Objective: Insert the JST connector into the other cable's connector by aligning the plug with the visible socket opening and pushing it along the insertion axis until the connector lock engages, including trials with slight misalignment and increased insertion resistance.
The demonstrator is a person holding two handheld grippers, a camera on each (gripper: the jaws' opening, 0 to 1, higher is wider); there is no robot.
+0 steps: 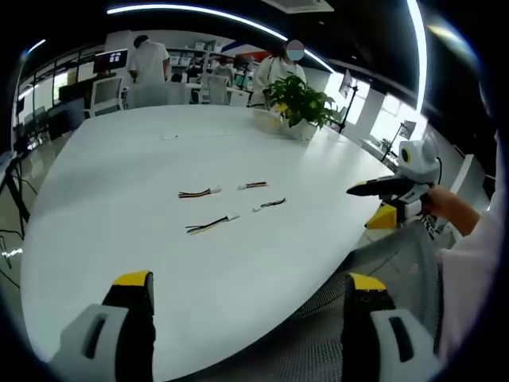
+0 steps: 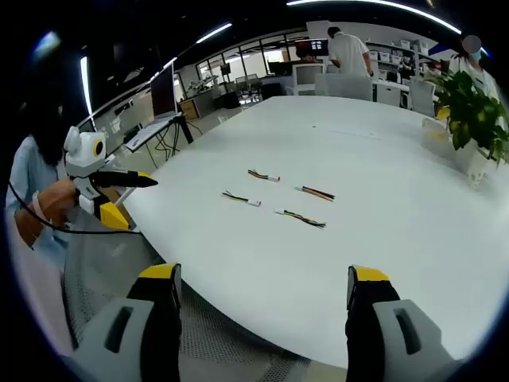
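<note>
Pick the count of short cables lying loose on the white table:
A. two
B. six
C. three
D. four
D: four separate cables lie apart on the table, none gripped; the right gripper view shows the same four.

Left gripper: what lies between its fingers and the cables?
Only bare white table lies between the left gripper and the four cables, as the left gripper view shows.

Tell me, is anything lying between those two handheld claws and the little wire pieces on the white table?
Nothing visible does. The four short cables lie loose on bare white table, apart from one another. Both the left gripper and right gripper hang open at the near edge, with only bare tabletop ahead. The potted plant stands far behind.
</note>
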